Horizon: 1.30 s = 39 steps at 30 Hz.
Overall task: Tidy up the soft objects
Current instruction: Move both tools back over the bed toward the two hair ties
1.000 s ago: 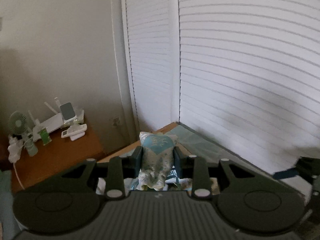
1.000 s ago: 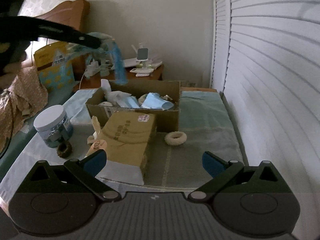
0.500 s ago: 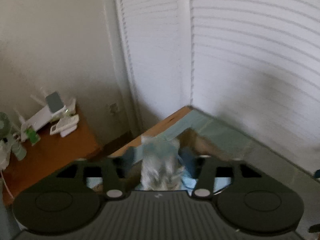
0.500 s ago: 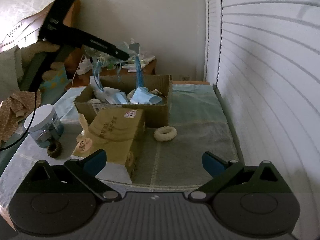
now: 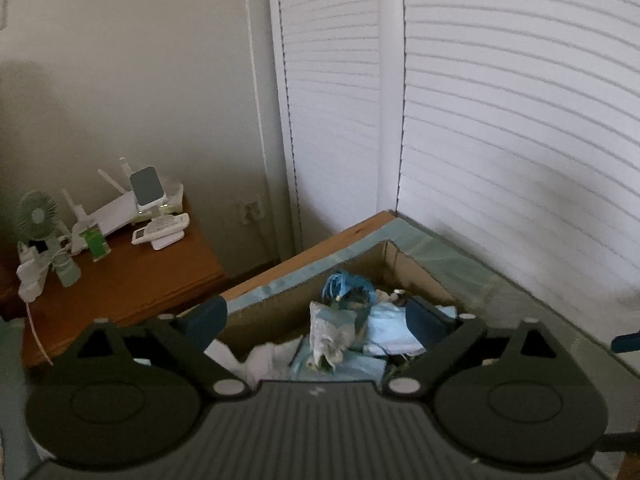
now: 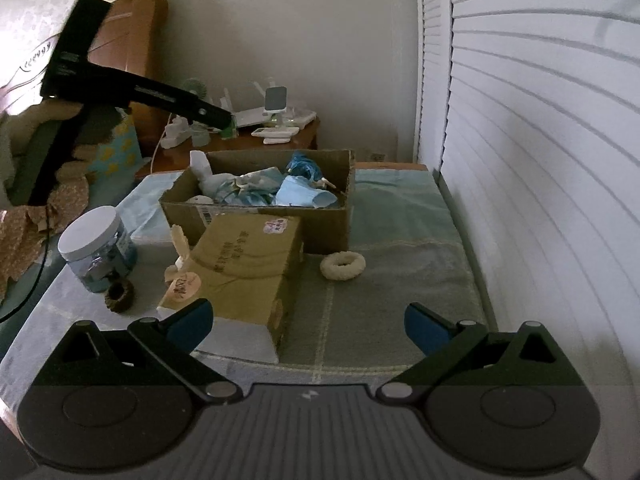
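Open cardboard box (image 6: 256, 216) heaped with blue and white soft items, patterned fabric pouch (image 5: 330, 330) on top, beneath left claw (image 5: 316, 316) just spread wide, empty; right claw (image 6: 306, 322) agape.

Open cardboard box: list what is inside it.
The open cardboard box holds a floral pouch, blue cord, light blue cloth and white cloth. Whatever lies beneath the pile is covered.

Left wrist view close above the open cardboard box (image 5: 416, 276), angled down toward the room corner, right wrist view farther back, looking across the bed, both sharing box (image 6: 256, 216) and nightstand (image 5: 132, 280).
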Each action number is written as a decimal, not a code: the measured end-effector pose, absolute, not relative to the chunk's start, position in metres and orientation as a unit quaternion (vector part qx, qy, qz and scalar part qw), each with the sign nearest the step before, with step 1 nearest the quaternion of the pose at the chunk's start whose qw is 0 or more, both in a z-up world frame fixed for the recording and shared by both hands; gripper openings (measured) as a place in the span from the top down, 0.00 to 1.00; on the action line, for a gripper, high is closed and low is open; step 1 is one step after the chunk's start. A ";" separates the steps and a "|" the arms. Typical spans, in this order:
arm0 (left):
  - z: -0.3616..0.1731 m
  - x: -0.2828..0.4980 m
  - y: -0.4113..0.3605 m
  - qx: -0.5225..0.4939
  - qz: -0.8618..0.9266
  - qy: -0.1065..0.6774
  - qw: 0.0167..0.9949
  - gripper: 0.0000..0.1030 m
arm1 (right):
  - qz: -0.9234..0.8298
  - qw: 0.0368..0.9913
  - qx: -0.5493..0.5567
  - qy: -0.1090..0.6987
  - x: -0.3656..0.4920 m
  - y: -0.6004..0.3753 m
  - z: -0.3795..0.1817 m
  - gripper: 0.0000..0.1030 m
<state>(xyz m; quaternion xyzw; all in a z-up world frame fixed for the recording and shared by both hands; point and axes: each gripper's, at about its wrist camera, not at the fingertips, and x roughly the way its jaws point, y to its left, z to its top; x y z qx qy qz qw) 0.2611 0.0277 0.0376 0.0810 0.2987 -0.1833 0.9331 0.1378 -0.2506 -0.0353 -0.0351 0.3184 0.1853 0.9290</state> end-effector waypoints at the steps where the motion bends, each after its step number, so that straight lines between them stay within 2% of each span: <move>1: 0.040 0.255 0.029 0.078 -0.183 0.296 0.934 0.07 | 0.185 0.930 -0.038 0.316 0.135 -0.250 -0.035 0.00; 11: 0.047 0.177 0.037 0.062 -0.162 0.280 0.944 0.03 | 0.176 0.932 -0.038 0.314 0.116 -0.251 -0.036 0.00; 23: 0.001 0.100 0.047 0.005 -0.109 0.305 0.946 0.02 | 0.156 0.926 -0.051 0.340 0.115 -0.258 -0.064 0.00; 28: -0.030 0.087 0.049 -0.001 -0.059 0.316 0.947 0.02 | 0.149 0.913 -0.065 0.373 0.123 -0.260 -0.091 0.00; 33: -0.061 0.091 0.061 -0.053 -0.019 0.346 0.937 0.02 | 0.149 0.900 -0.077 0.403 0.129 -0.258 -0.113 0.00; 39: -0.087 0.097 0.064 -0.073 0.013 0.358 0.931 0.02 | 0.150 0.898 -0.096 0.402 0.129 -0.255 -0.118 0.00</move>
